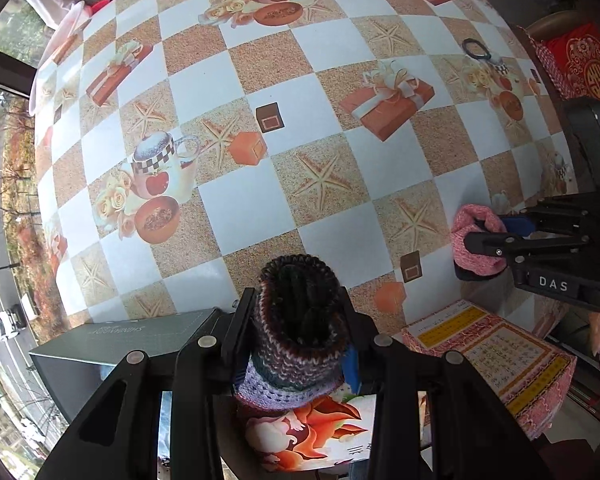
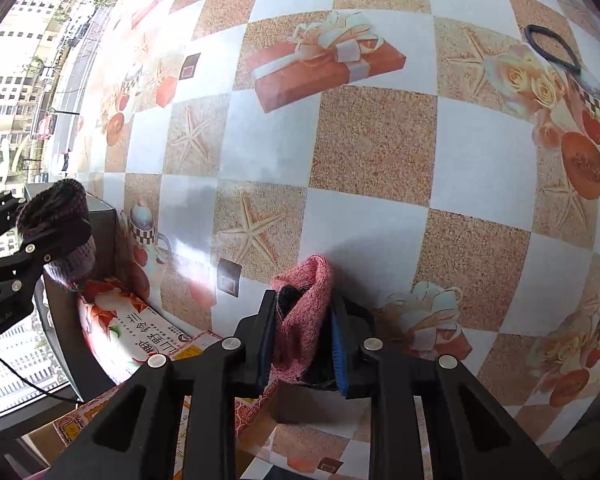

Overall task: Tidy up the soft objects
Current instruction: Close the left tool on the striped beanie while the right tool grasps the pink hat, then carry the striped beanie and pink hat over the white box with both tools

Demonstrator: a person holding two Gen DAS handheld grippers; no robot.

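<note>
Hair tie (image 2: 552, 48) on table (image 2: 376, 144), boxes (image 1: 496, 352) at near edge

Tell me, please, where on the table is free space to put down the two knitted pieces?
The wide middle of the tablecloth, ahead of both grippers, is bare; most prints there are only pictures. One real thing lies far off: a black hair tie. It is crowded at the near edge, where the dark box and patterned boxes sit.

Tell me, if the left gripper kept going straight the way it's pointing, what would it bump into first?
Probably the colourful flower-printed box right under it. The left gripper, shut on a dark knitted sock, points nearly straight down, and the box shows just below the sock. How far below is hard to judge.
</note>
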